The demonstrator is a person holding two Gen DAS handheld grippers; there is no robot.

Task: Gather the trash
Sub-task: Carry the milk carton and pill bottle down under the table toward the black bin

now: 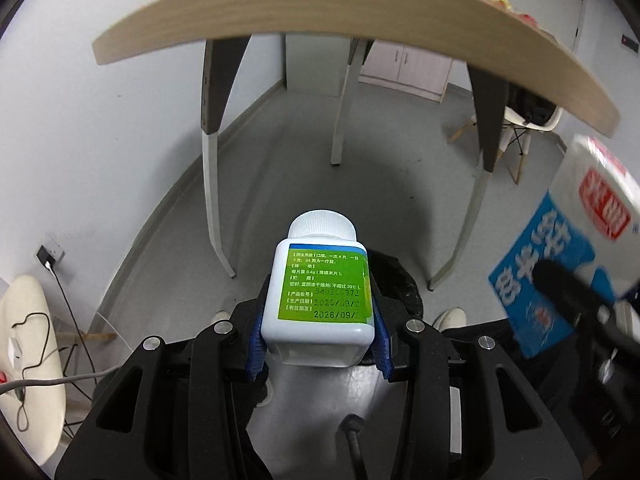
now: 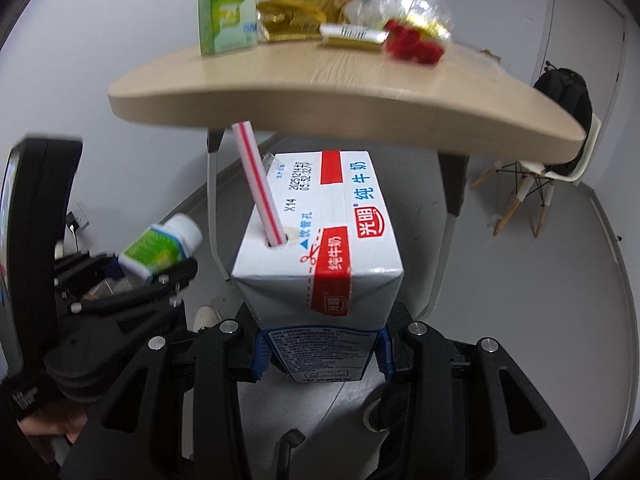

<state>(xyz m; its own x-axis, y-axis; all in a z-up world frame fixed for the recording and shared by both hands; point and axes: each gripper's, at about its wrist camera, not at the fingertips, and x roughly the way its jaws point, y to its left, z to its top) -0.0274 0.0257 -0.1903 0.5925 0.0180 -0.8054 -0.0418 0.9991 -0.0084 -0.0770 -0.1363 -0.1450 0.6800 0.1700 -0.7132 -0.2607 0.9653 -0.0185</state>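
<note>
White plastic pill bottle with green label (image 1: 320,292) is clamped between the blue pads of the left gripper (image 1: 318,342). White paper milk carton with striped straw (image 2: 320,248) is gripped by the right gripper (image 2: 320,354), below the pale wooden table edge (image 2: 340,108).

Each camera sits just behind its own jaws, looking forward and downward along them, close to what they clamp. Both views share the bench (image 1: 360,20) edge ahead and above, grey floor (image 2: 520,280) beyond, and each shows the other's jaws alongside.
</note>
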